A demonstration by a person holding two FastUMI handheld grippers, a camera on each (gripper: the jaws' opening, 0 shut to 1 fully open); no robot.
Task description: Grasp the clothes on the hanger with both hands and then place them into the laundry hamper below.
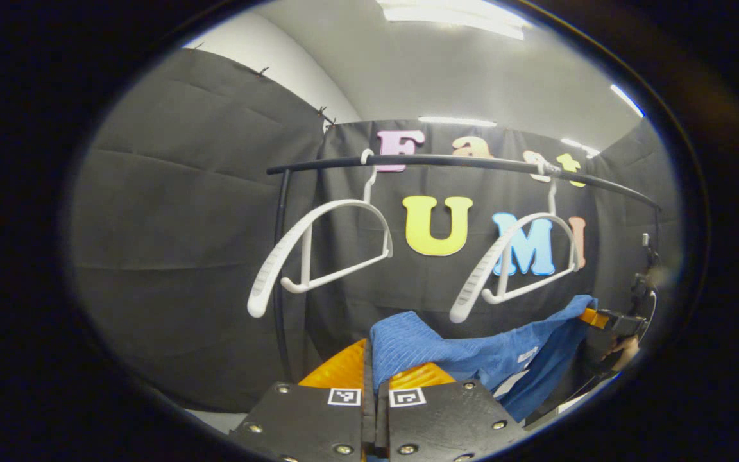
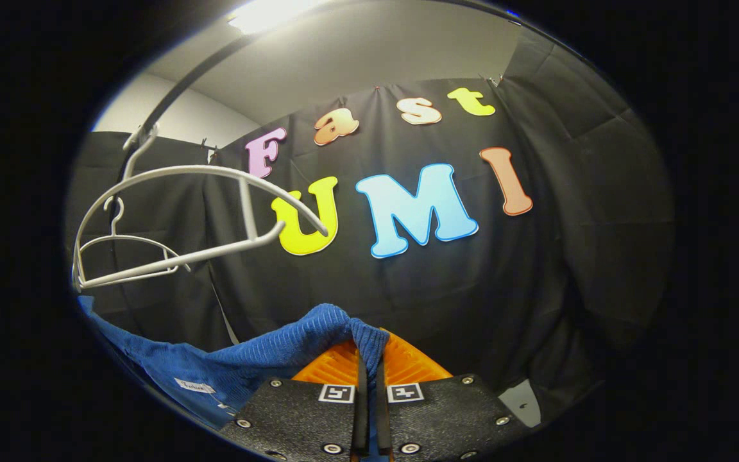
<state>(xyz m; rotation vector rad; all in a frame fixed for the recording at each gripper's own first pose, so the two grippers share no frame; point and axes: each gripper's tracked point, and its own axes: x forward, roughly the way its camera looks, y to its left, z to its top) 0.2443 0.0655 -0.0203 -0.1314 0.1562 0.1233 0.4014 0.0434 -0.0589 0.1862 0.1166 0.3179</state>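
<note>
Left gripper view: the left gripper (image 1: 374, 375) is held level and aimed forward, its jaws closed on one end of the blue garment (image 1: 472, 353). The garment is stretched across to the right gripper (image 1: 600, 317), held farther off by a hand (image 1: 626, 350). Two bare white hangers (image 1: 324, 250) are suspended from the black rail (image 1: 446, 162) above. Right gripper view: the right gripper (image 2: 368, 359) is pitched upward, jaws clamped on the garment's other end.
</note>
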